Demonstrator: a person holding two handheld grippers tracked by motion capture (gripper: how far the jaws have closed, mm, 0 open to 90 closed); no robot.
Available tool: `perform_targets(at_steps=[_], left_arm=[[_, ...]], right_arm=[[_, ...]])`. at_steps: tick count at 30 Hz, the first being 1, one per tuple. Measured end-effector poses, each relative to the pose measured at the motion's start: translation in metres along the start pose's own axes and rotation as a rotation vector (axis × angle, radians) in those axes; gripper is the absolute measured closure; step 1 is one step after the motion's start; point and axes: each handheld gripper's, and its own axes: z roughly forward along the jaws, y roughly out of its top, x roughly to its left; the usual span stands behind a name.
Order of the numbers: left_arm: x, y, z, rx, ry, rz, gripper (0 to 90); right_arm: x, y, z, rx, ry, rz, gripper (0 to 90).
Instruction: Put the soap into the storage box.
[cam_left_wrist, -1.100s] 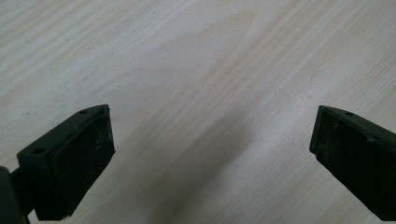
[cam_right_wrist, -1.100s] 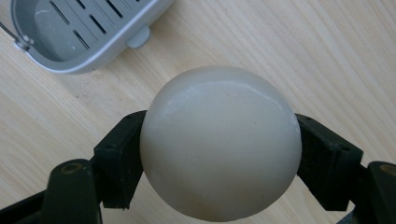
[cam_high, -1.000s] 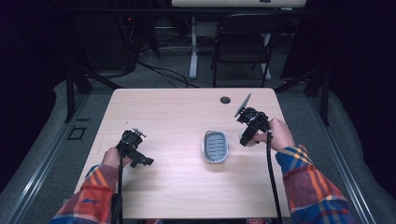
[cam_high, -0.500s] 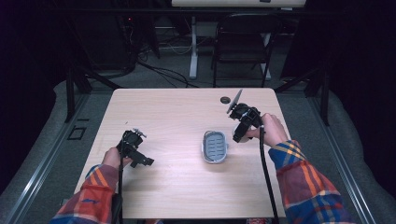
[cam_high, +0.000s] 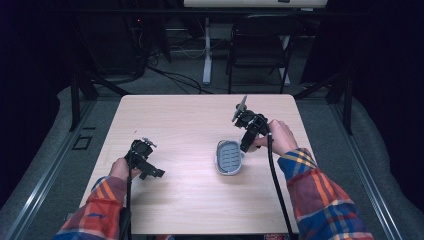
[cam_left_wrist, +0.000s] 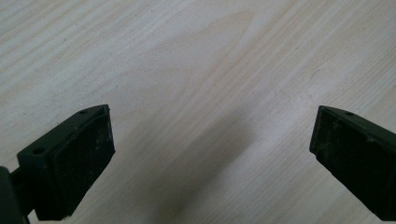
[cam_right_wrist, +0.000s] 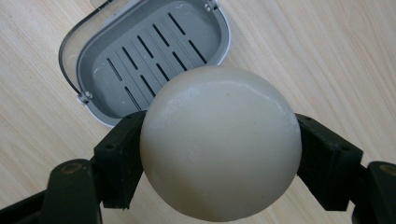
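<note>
A grey slotted soap dish (cam_high: 229, 157) (cam_right_wrist: 149, 58) lies on the wooden table (cam_high: 190, 125), right of its middle. My right gripper (cam_high: 246, 145) (cam_right_wrist: 219, 154) hovers at the dish's right edge, shut on a round cream-white soap bar (cam_right_wrist: 219, 140) that bulges between both jaws. In the right gripper view the dish sits just beyond the soap, its slotted tray bare. My left gripper (cam_high: 156, 172) (cam_left_wrist: 210, 154) rests low over the left part of the table, open, with bare wood between its pads (cam_left_wrist: 79, 163).
A black folding chair (cam_high: 260, 45) and a white desk leg (cam_high: 206, 50) stand beyond the table's far edge. Cables lie on the grey floor there. Metal rails run along both sides of the table.
My right gripper has moved left and toward the near side, from beside the dish's far right to its right edge, with the soap in it. The left gripper has stayed still.
</note>
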Motion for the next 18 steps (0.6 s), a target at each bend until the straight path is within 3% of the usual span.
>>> perform_targets(at_steps=[18], left_arm=[[0.0, 0.0, 0.0, -0.002, -0.001, -0.001, 0.0]], right_arm=[[0.014, 0.022, 0.007, 0.003, 0.011, -0.041, 24.3]])
